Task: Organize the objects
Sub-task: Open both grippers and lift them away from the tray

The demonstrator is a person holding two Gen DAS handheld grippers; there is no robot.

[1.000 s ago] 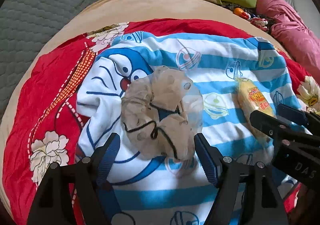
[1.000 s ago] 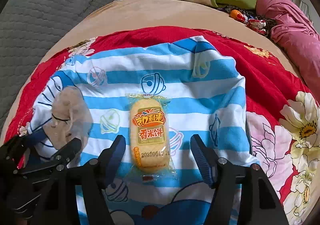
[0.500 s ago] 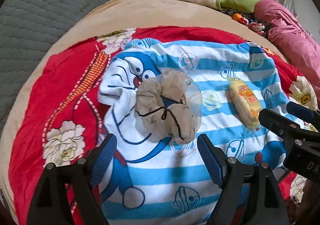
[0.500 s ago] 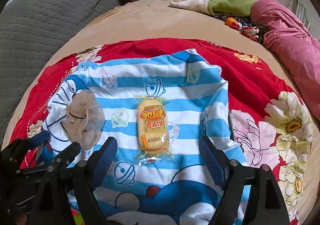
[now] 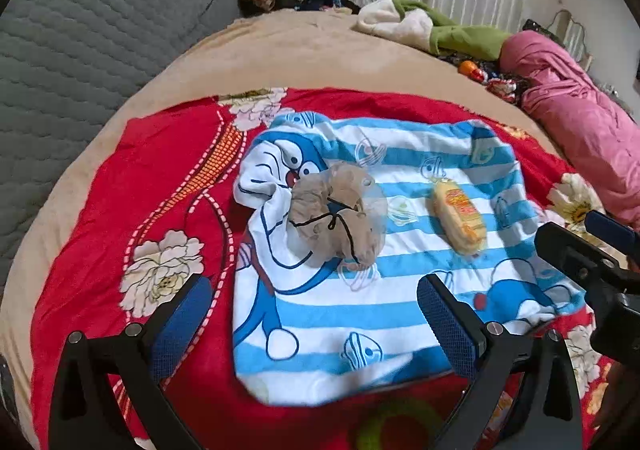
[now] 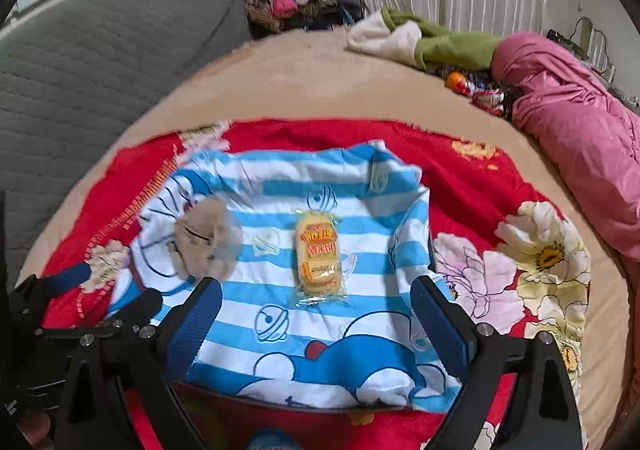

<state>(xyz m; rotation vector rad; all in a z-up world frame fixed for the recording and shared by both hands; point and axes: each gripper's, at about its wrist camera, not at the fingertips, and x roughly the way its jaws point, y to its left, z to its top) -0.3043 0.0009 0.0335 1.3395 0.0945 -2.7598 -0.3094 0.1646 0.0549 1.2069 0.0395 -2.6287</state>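
Observation:
A beige drawstring pouch [image 5: 336,218] lies on a blue-and-white striped cartoon cloth [image 5: 320,322], left of its middle. A yellow wrapped snack cake [image 5: 460,216] lies on the same cloth to the right. My left gripper [image 5: 312,314] hovers above and short of the pouch, its jaws opening wide, nothing between them. In the right wrist view the snack cake [image 6: 319,256] lies ahead of my right gripper [image 6: 316,314], whose jaws are opening too and hold nothing. The pouch [image 6: 206,244] shows at that view's left on the striped cloth [image 6: 360,350].
The cloth rests on a red flowered sheet [image 5: 120,210] over a tan bed cover [image 5: 300,54]. A grey quilted headboard [image 5: 80,30] stands left. A pink blanket [image 6: 576,134], green and white clothes [image 6: 432,36] and small toys [image 6: 476,90] lie at the far right.
Both grippers have risen and drawn back from the cloth while their jaws spread wider. The pouch and the snack cake lie where they were, now farther off and smaller in view.

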